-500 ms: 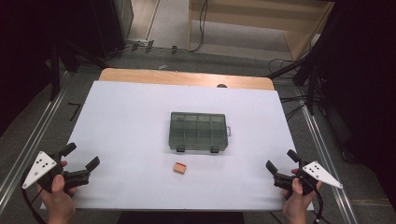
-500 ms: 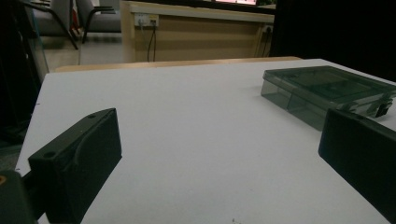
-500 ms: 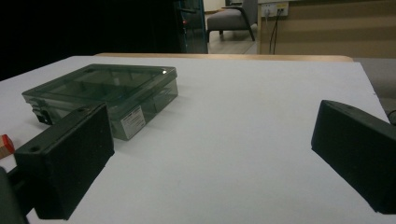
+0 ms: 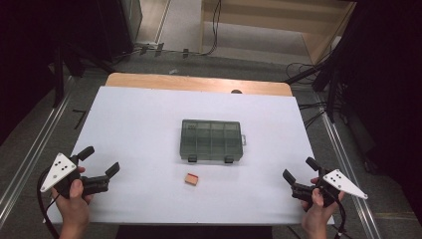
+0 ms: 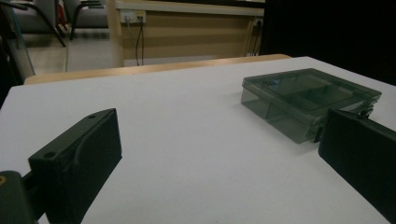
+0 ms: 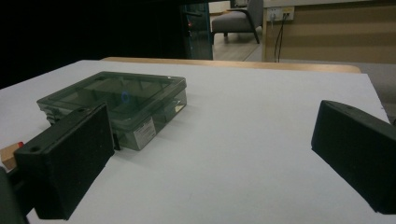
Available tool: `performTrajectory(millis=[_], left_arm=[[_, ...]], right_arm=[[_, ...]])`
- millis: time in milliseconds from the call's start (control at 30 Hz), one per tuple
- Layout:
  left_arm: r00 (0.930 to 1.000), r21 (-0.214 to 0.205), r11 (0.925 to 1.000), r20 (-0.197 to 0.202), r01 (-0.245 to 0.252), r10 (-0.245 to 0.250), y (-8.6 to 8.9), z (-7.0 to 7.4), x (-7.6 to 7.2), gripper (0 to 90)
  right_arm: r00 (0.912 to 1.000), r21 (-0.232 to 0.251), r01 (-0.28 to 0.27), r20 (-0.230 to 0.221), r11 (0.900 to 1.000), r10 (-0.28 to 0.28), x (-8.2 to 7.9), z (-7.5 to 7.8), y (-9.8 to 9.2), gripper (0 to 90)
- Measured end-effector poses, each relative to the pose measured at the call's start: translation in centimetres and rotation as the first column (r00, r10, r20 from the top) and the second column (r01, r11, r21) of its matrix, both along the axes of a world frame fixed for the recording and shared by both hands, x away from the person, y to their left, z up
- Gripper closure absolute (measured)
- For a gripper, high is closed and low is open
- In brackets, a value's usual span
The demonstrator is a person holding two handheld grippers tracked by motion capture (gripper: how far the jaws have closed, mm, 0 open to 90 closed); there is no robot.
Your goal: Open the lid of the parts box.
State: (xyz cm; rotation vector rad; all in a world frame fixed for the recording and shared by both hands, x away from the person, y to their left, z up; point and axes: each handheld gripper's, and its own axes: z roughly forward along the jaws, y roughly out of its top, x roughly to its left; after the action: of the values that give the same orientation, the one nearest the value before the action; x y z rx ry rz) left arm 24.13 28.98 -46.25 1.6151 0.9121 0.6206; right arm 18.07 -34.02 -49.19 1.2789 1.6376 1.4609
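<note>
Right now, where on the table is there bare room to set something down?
The white tabletop is bare left, right and behind the closed compartment box. In front of it, the small orange block takes the middle. The left gripper and right gripper occupy the near corners.

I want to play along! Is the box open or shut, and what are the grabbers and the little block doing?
Compartment box: lid shut, latches toward the person, lying flat.
Small orange block: loose on the table, in front of the box.
Left gripper: open, holding nothing.
Right gripper: open, holding nothing.
</note>
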Motion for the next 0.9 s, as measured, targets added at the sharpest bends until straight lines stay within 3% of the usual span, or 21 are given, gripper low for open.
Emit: performTrajectory(millis=[300,500,900], left_arm=[[0.9991,-0.003,0.9992,-0.013,0.040,-0.040,-1.2,1.7,0.9,0.0],[0.9981,-0.010,0.9981,-0.010,0.061,-0.062,-2.2,2.8,1.8,0.0],[0.9947,-0.015,0.9946,-0.005,0.103,-0.103,-4.3,3.3,3.4,0.0]], right_arm=[[0.9997,-0.001,-0.021,-0.016,0.9998,0.021,0.6,1.5,1.0,0.0],[0.9997,-0.026,-0.023,0.010,0.9994,0.023,1.6,3.1,2.0,0.0],[0.9984,-0.032,-0.052,0.019,0.9981,0.053,3.6,4.6,3.8,0.0]])
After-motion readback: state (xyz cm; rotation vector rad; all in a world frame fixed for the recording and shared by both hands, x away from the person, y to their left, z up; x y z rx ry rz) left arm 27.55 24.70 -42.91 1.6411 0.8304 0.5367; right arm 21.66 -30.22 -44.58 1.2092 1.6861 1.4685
